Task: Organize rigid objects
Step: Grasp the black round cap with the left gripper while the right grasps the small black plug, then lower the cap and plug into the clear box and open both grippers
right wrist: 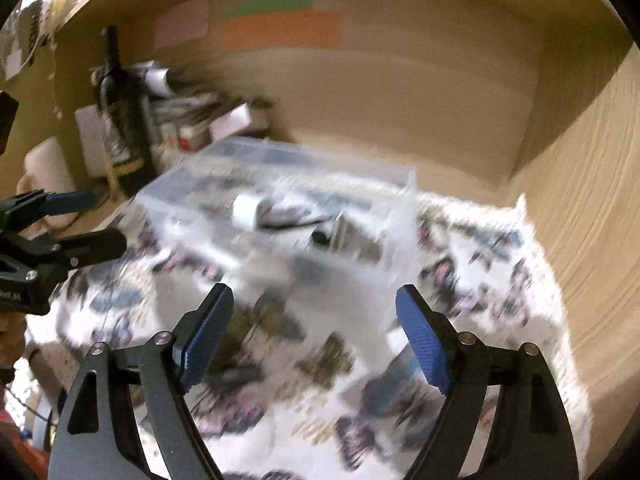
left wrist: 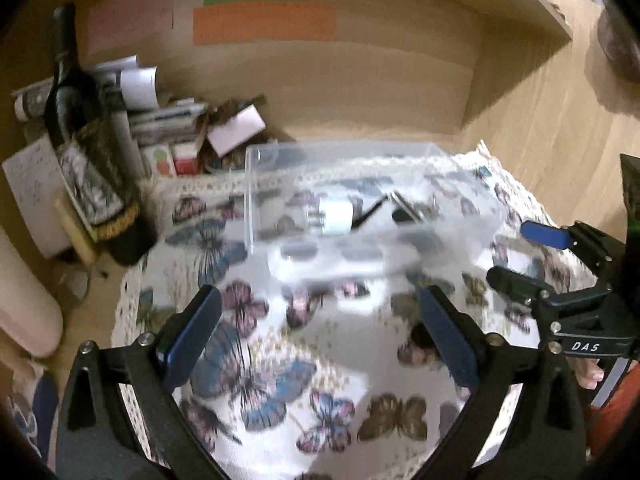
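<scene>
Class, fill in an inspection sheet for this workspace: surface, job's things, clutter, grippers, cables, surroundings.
Surface: white butterfly-print cloth spread over a wooden desk.
Job's things: clear plastic box on the cloth, holding a white cylindrical plug-like piece and small dark and metal parts, too blurred to name.
Clutter: dark glass wine bottle upright at back left, beside a pile of papers and small cartons.
Grippers: left gripper open, empty; right gripper open, empty, both short of the box.
Cables: nothing seen.
Surroundings: wooden back panel with pink, green and orange paper strips.
</scene>
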`<control>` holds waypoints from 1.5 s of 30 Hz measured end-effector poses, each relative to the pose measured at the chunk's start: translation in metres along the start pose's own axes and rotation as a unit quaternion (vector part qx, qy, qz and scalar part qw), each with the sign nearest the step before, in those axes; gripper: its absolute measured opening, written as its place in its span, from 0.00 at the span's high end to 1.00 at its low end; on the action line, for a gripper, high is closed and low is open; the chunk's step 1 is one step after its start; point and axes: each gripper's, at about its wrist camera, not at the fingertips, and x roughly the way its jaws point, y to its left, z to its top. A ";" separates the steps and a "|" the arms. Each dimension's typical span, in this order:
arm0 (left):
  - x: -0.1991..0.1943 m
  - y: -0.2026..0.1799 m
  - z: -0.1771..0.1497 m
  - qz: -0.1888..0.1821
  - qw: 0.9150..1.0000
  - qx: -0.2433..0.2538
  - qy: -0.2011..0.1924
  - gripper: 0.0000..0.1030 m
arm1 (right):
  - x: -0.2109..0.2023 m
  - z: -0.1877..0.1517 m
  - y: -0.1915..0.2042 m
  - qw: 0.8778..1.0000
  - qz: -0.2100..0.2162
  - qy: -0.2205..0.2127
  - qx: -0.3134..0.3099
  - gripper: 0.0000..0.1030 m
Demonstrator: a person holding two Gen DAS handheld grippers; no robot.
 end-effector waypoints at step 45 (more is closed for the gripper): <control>0.035 -0.057 -0.006 -0.061 0.997 0.037 0.039 0.70 | -0.017 -0.005 -0.027 0.999 0.018 -0.032 0.021 0.60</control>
